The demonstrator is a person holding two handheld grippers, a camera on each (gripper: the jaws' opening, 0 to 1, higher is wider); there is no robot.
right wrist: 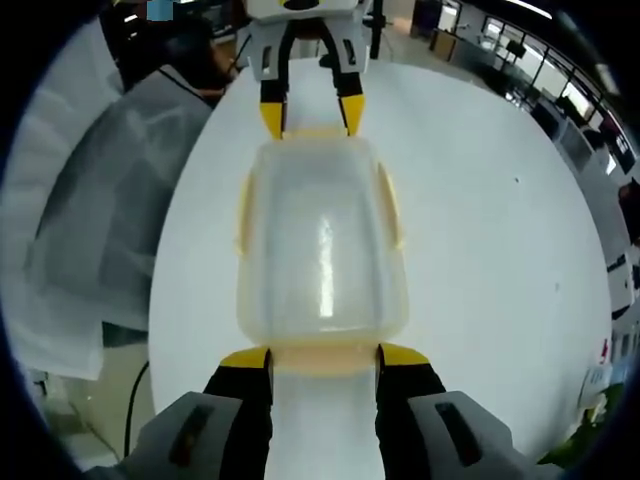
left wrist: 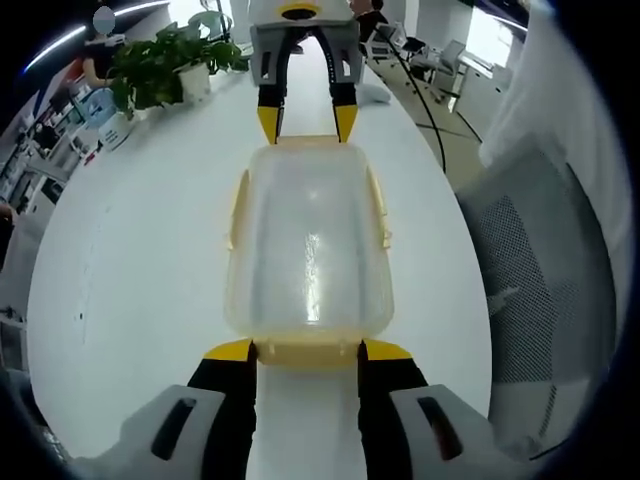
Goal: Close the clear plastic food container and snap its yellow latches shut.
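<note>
The clear plastic food container (left wrist: 310, 240) lies on the white table (left wrist: 140, 250) with its lid on, lengthwise between my two grippers. Yellow latches run along its long sides (left wrist: 237, 210) and its ends. My left gripper (left wrist: 308, 352) is open, its yellow-tipped jaws standing either side of the near end latch (left wrist: 308, 354). My right gripper (left wrist: 307, 125) faces it at the far end, also open. In the right gripper view the container (right wrist: 322, 250) has the right gripper (right wrist: 324, 357) astride its near end latch (right wrist: 322, 359) and the left gripper (right wrist: 311, 116) at the far end.
A potted plant (left wrist: 170, 65) stands at the table's far left. A grey mesh chair (left wrist: 540, 260) sits beside the table edge, also seen as the chair (right wrist: 100, 200). Cables (left wrist: 420, 90) trail off the far right. White tabletop (right wrist: 500, 230) spreads around the container.
</note>
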